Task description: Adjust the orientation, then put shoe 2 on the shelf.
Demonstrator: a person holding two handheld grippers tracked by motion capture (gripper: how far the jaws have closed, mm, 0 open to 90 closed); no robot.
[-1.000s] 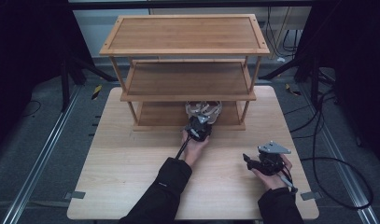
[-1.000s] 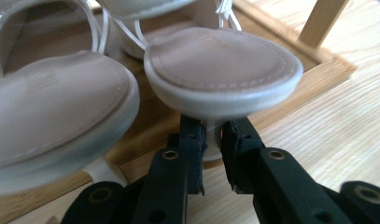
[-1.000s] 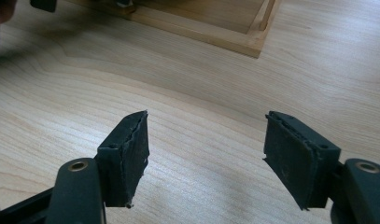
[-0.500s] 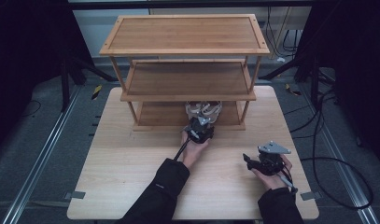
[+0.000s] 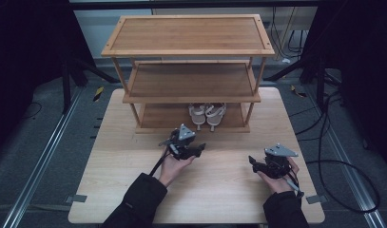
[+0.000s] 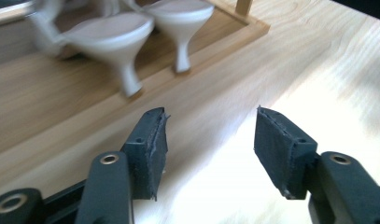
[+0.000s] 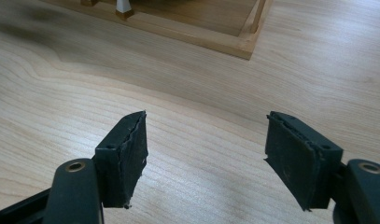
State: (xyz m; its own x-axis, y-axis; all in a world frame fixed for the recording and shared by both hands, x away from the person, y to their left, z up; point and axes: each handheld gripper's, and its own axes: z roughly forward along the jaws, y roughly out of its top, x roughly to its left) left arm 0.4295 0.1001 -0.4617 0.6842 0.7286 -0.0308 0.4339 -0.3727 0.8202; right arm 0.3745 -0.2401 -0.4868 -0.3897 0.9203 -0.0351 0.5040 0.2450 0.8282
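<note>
With my left gripper (image 5: 197, 146) just opened and empty, the pair of sandals (image 5: 208, 114) stands heels-out on the rack's bottom shelf (image 5: 158, 118) directly ahead, nearer it than my right gripper (image 5: 256, 163), also open.

Pale heeled sandals (image 5: 207, 114) on bottom shelf (image 5: 158, 116)
</note>
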